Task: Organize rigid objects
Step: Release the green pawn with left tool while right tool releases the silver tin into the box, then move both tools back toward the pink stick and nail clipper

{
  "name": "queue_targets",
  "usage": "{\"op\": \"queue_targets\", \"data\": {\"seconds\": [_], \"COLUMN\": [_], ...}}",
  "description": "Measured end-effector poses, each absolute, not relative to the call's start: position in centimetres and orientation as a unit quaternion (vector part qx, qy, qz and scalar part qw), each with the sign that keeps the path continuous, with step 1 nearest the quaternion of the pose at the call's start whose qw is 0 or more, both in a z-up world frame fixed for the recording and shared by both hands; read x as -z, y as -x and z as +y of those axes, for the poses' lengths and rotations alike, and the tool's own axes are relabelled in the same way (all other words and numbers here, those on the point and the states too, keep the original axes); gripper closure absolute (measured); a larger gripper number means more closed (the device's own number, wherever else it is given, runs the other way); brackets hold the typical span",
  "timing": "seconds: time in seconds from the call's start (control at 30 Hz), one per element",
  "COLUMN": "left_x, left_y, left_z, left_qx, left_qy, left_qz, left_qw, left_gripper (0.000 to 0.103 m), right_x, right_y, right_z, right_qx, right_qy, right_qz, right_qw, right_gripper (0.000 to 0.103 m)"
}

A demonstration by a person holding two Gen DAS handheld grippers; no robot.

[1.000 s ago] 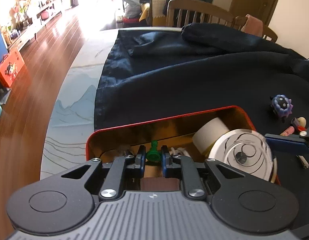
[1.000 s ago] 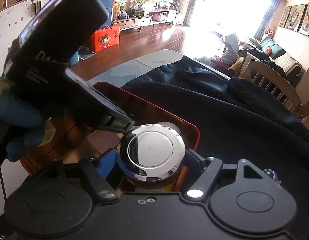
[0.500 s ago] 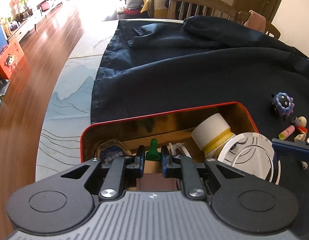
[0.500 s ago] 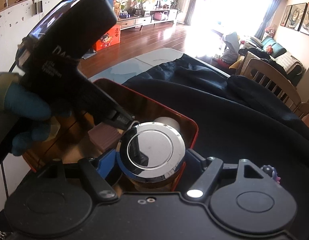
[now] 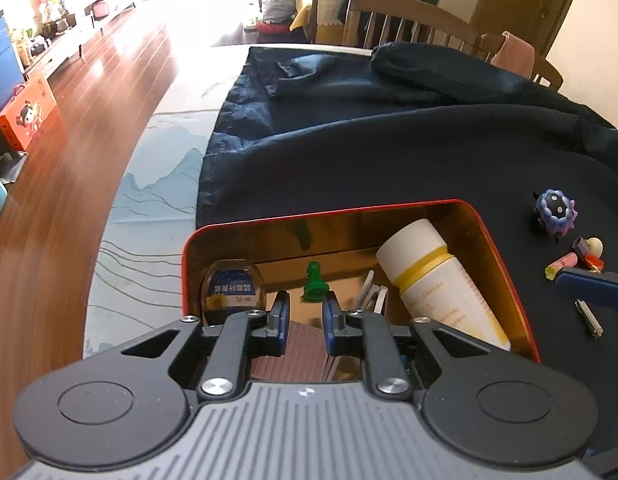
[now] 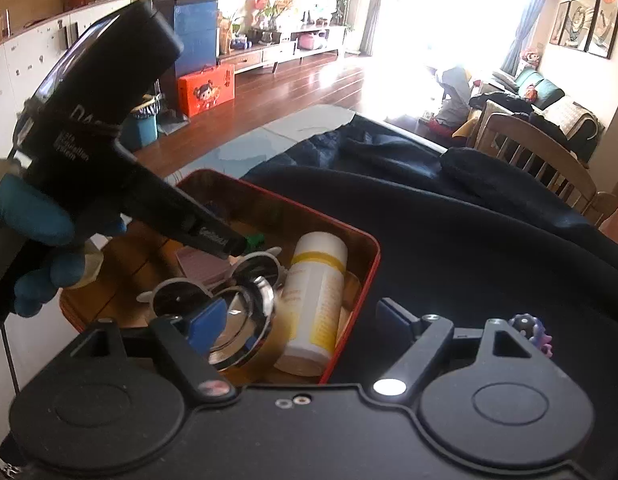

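Checking left wrist view: state of left gripper [image 5: 305, 312]? (operator)

Closed down tight, clamped on green pawn [image 5: 315, 286] at its base, held above the open tin [image 5: 505, 256], nearer its left wall. White bottle [image 5: 441, 280] flat along the right wall. (inspector)

Handling of pawn? (operator)

Judged light, hard, smooth and tapered. Grip at the wide base only, never the narrow neck. Likely to squirt out if pinched off-centre. Lower close to the tin floor before letting go. (inspector)

Beyond the tin's right edge? (operator)

Purple toy [image 5: 555, 212] and small bits loose on dark cloth [image 5: 389, 140], apart from the tin. (inspector)

Moving to right wrist view: state of right gripper [image 6: 299, 314]? (operator)

Spread wide, jaws just opening. Nothing pinched. Chrome disc [image 6: 241, 320] tilted inside the tin at its near side, just beside the bottle, seen behind the left-hand pad and well clear of the other. (inspector)

Handling of disc? (operator)

Judged stiff, heavier than the pawn, polished and slippery, prone to scratches. Take across the rim, pads on opposite edges, never on the mirrored face. Expect sliding or clatter against the tin wall if nudged. (inspector)
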State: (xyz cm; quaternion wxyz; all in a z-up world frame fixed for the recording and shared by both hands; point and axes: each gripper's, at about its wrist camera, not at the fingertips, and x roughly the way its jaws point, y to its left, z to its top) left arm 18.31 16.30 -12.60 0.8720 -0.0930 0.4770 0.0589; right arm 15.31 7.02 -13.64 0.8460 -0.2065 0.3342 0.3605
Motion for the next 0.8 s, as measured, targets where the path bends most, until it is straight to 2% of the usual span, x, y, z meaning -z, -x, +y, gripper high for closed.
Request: {"op": "queue_targets", "data": {"seconds": [0.13,0.5,0.63,0.7,0.73,0.77,0.8], "left_x": [11.5,8.1,7.1,6.6,6.3,6.0,5.7], "left_y": [-17.1,-12.9,-11.8,-11.3,-11.1,-11.0,-10.7], "left_z": [16.1,13.9,12.9,12.3,12.0,11.7,11.3], "left_qx": [-0.058,-0.049,-0.046,-0.044,-0.043,-0.043,-0.040], "left_qy": [0.096,0.088,0.081,0.079,0.079,0.079,0.078], "left_qz": [0.463,0.418,0.405,0.397,0.393,0.388,0.382], "left_qw": [0.879,0.903,0.910,0.913,0.915,0.917,0.920], "left_gripper": [0.082,0.081,0.071,0.062,0.051,0.046,0.046], "right_x": [12.8,10.6,9.7,9.2,9.1,8.9,8.7], "right_y": [-14.8,-13.7,-13.4,-13.4,-13.3,-13.3,-13.2], "right_z": [5.9,2.5,0.8,-0.3,-0.7,-1.1,-1.7], "right_qx": [-0.361,-0.349,-0.343,-0.341,-0.340,-0.340,-0.340], "right_qy": [0.189,0.127,0.107,0.093,0.091,0.089,0.087], "right_qz": [0.332,0.333,0.324,0.322,0.321,0.320,0.319], "right_qw": [0.851,0.867,0.875,0.878,0.879,0.880,0.881], "right_gripper": [0.019,0.016,0.016,0.015,0.015,0.015,0.014]}}
